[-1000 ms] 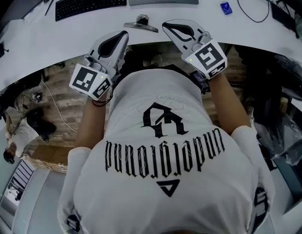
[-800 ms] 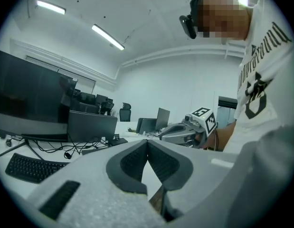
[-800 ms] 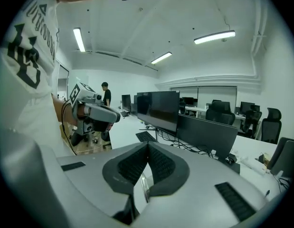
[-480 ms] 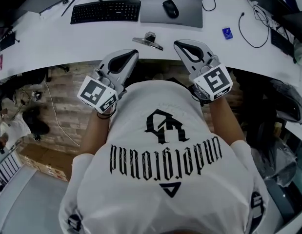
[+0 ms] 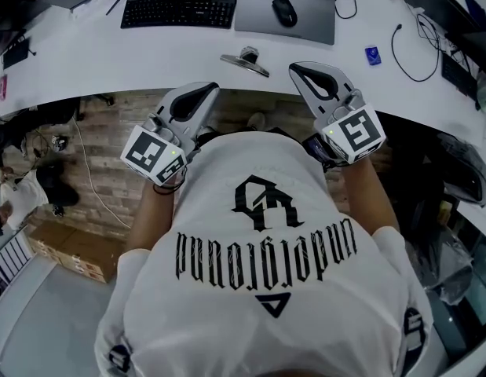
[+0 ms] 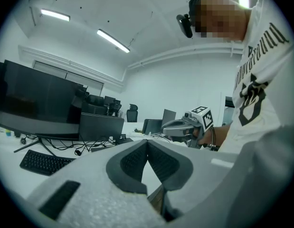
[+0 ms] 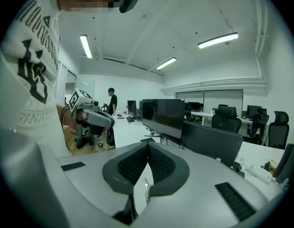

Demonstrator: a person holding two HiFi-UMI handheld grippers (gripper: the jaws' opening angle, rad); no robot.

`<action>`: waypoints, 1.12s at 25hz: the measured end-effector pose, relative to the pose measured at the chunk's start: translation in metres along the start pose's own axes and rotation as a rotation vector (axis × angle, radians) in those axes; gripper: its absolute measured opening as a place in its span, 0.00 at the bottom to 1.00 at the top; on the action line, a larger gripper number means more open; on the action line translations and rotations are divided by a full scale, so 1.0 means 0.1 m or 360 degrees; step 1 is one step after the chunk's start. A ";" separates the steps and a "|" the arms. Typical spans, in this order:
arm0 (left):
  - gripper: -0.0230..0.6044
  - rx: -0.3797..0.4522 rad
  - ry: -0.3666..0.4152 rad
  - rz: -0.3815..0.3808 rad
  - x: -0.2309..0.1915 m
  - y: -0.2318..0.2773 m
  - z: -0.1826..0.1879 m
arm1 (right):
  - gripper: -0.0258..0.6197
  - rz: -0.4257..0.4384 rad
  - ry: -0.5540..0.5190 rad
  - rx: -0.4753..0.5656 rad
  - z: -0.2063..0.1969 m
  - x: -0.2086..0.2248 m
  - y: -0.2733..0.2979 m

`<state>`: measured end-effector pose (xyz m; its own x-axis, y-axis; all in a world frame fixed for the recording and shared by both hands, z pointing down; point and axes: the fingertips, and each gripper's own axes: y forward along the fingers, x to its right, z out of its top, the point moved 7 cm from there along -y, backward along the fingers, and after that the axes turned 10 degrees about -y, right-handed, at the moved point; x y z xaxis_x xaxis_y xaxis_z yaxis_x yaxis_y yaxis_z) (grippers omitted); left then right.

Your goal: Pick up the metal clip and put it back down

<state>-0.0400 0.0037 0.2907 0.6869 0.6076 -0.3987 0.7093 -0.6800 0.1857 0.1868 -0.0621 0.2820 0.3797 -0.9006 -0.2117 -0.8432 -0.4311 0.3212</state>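
Person stands at a white desk (image 5: 109, 53), a gripper in each hand, both held up by the chest, close to the desk's front edge. Left gripper (image 5: 197, 94): jaws pressed together at the tips, nothing btwn them. Right gripper (image 5: 309, 73): same, tips together, nothing held. The metal clip (image 5: 244, 60) lies on the desk near that edge, in front of the person, btwn the 2 grippers & a bit further out. Neither gripper touches it. Past the clip: a black keyboard (image 5: 178, 10) on the left, then a gray mat (image 5: 313, 18) w/ a black mouse (image 5: 284, 11) on it. A small blue thing (image 5: 373, 55) sits on the desk to the right, well apart from the clip. Person's shirt (image 5: 266, 289) is white w/ black print.
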 end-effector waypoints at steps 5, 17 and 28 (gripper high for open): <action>0.06 -0.0003 0.0022 -0.0029 -0.07 -0.14 0.06 | 0.06 -0.0062 0.0016 -0.0016 0.05 -0.11 -0.02; 0.06 -0.0006 0.0072 -0.0104 -0.27 -1.09 0.04 | 0.06 -0.0213 0.0034 0.0005 0.50 -0.83 0.18; 0.06 -0.0014 0.0110 -0.0210 -0.29 -2.11 -0.17 | 0.06 -0.0347 0.0054 0.0001 0.86 -2.02 0.28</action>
<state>-0.2063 0.1364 0.2782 0.5965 0.7186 -0.3577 0.7954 -0.5888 0.1437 0.0539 0.1130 0.2540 0.5658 -0.7873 -0.2450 -0.7398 -0.6159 0.2708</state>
